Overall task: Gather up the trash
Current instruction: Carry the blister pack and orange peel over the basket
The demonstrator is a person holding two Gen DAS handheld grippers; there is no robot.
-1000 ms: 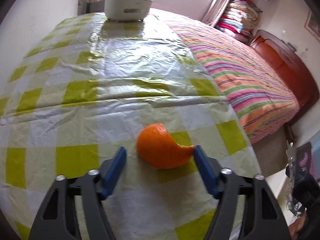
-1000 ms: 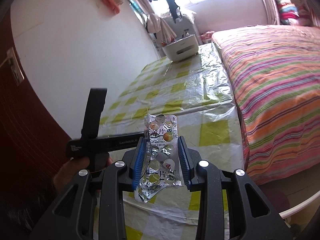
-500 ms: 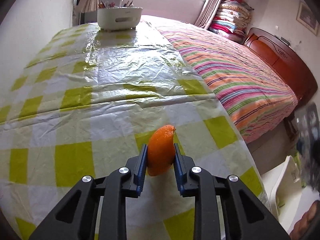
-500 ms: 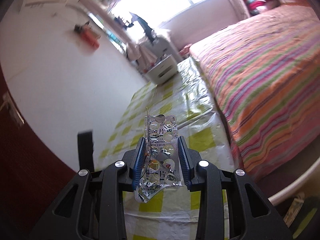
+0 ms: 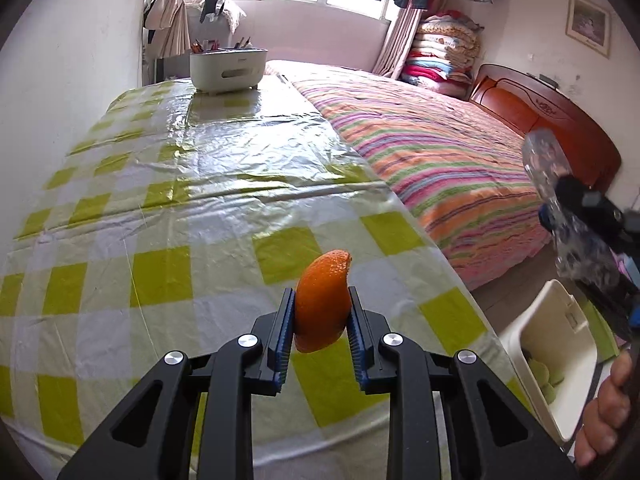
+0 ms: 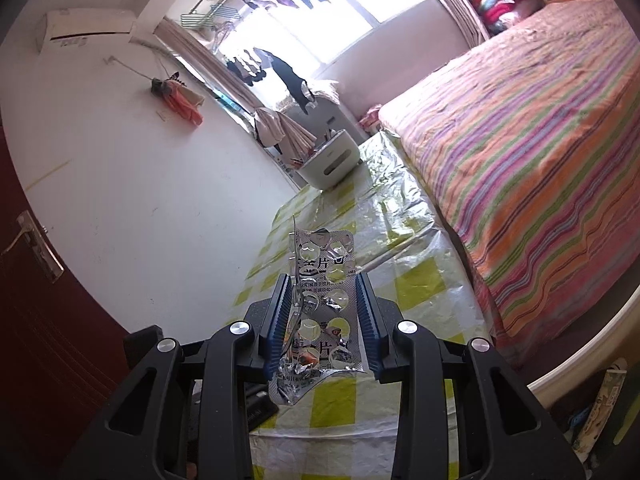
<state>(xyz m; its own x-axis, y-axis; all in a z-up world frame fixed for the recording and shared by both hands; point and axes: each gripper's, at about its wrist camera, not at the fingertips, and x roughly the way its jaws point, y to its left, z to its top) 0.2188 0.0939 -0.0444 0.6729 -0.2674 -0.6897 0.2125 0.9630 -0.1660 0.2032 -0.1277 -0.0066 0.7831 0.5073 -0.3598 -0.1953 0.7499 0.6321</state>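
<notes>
Both pickups look done; the drop remains. The left gripper (image 5: pixel 320 318) is clamped on a curved piece of orange peel (image 5: pixel 322 300), held above the yellow-checked plastic tablecloth (image 5: pixel 160 200). The right gripper (image 6: pixel 323 312) pinches a crumpled silver blister pack (image 6: pixel 322 308). The white plastic bin (image 5: pixel 548 352) waits beside the table, nothing blocking it.

- The peel (image 5: pixel 322 300) is bright orange.
- The tablecloth (image 5: pixel 168 216) has yellow-green and white squares.
- The pill sheet (image 6: pixel 324 312) is shiny silver.
- The bed cover (image 5: pixel 432 152) has pink, orange and green stripes.
- The bin (image 5: pixel 548 356) looks creamy white, maybe.
- The pads (image 5: pixel 283 336) are blue.
</notes>
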